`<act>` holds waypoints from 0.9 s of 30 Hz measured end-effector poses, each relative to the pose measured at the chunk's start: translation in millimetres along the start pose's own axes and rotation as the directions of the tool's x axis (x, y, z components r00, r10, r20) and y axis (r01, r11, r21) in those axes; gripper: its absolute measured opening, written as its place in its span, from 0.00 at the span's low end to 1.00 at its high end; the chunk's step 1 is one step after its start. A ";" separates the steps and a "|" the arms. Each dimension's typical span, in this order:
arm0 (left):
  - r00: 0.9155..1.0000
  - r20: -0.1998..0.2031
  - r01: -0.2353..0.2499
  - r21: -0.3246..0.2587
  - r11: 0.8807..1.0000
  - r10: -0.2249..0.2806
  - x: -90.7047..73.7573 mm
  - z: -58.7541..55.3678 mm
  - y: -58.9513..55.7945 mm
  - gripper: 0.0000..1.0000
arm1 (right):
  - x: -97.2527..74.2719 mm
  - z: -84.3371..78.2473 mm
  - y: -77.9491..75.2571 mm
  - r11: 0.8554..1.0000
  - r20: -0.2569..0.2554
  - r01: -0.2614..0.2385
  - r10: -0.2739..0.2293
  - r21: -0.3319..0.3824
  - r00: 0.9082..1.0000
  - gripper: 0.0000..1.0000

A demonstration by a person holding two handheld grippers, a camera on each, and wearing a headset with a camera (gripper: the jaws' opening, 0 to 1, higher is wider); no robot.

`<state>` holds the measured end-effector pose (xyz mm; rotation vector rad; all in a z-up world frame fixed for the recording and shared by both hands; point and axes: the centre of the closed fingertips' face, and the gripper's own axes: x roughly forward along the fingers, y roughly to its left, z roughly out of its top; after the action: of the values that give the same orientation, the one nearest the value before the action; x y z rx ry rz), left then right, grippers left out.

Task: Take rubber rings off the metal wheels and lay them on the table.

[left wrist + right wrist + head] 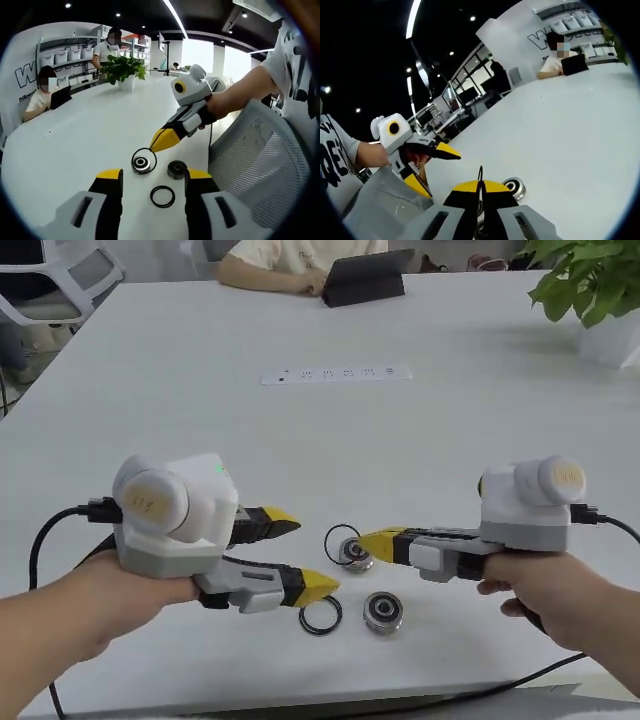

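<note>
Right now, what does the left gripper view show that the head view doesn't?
Left gripper view: shelves of white bins and a mesh chair back. Head view: the hand holding the left gripper, and its cable. Both: the right gripper shut on a rubber ring at one wheel, a second wheel, a loose ring on the table, and the plant.

Bright even light, soft shadows, fisheye warping

The right gripper (368, 540) is pinching a rubber ring (326, 540) between its fingertips, a loose ring (320, 616) lying below the left gripper's (317, 555) fingers.
</note>
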<state>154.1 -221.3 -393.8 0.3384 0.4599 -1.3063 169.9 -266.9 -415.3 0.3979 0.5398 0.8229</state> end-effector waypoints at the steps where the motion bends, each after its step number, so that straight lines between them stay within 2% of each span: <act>1: 1.000 0.001 -0.001 -0.003 1.000 0.001 -1.3 -0.5 0.1 0.47 | 0.0 -0.3 0.3 1.000 -0.001 -0.002 0.002 0.000 1.000 0.00; 8: 1.000 -0.009 -0.004 -0.011 1.000 0.004 -10.1 -7.1 -1.9 0.50 | 1.6 -5.3 6.3 1.000 -0.026 -0.026 0.026 0.005 0.999 0.00; 15: 1.000 0.002 -0.013 -0.017 1.000 0.013 -18.1 -6.0 -2.6 0.54 | 3.5 -12.4 13.8 0.999 -0.061 -0.053 0.053 0.010 0.997 0.00; 27: 1.000 -0.007 -0.011 -0.018 1.000 0.011 -26.0 -10.3 -7.1 0.58 | 8.9 -31.5 27.6 0.994 -0.149 -0.107 0.106 0.004 0.983 0.00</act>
<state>140.8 -196.1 -389.4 0.3297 0.4750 -1.2899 140.3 -238.9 -428.4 0.3660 0.6599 0.9618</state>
